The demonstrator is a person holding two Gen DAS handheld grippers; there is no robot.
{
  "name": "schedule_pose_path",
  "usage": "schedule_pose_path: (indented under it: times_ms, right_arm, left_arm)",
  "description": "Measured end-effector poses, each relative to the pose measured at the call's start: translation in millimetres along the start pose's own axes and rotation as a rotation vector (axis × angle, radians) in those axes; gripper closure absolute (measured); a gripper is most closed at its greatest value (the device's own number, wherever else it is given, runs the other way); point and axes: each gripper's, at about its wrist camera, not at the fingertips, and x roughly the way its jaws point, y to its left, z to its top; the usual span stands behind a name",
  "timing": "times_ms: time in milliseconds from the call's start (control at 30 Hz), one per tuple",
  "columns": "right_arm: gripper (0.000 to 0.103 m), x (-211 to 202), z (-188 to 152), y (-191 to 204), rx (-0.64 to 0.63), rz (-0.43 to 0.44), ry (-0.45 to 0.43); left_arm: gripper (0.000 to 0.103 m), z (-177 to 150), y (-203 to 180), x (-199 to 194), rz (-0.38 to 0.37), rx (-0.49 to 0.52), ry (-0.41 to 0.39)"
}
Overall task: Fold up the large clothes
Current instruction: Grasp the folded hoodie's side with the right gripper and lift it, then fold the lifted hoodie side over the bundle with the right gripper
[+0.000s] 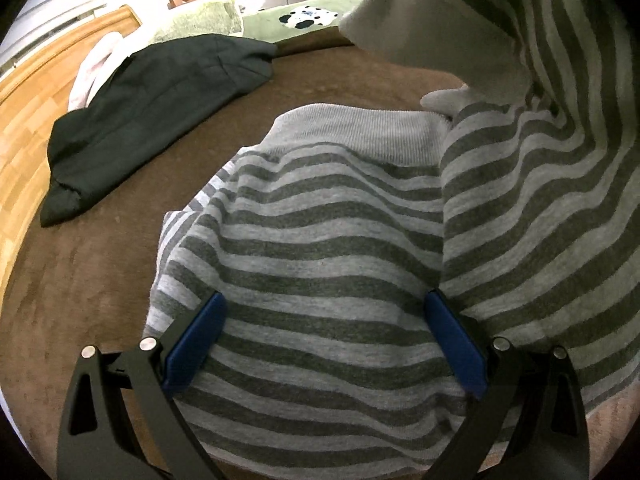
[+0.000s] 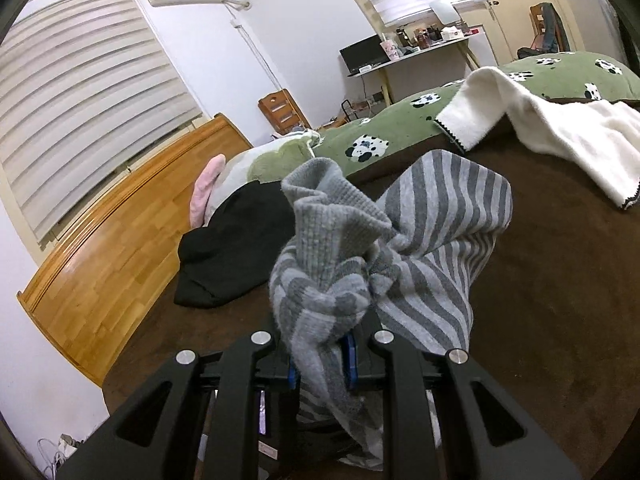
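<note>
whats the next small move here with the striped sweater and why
Probably close the left gripper on the striped sweater. Its blue pads sit wide apart over the fabric lying on the brown bedspread, gripping nothing, while the right gripper already holds a bunched sleeve. A second grip lets the sweater be spread flat.

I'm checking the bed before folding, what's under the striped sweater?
Around the striped sweater lies the brown blanket, so it likely runs underneath. The cloth hides anything else beneath it.
</note>
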Motion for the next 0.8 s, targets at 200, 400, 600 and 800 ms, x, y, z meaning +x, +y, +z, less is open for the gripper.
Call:
schedule_pose_path:
  times_ms: [200, 400, 600, 800]
  right_arm:
    - [0.085, 19, 8, 18, -0.041, -0.003, 0.035]
    - [0.085, 61, 5, 54, -0.137, 0.038, 0.146]
    - [0.085, 100, -19, 75, -0.171, 0.049, 0.254]
    - [0.085, 130, -54, 88, -0.228, -0.004, 0.358]
  left_arm:
    - [0.008, -3, 17, -9, -0.029, -0.019, -0.008]
    - [0.007, -2, 51, -30, -0.01, -0.034, -0.015]
    - [0.007, -13, 118, -57, 0.044, -0.144, -0.02]
    - [0.007, -31, 185, -76, 0.122, -0.254, -0.026]
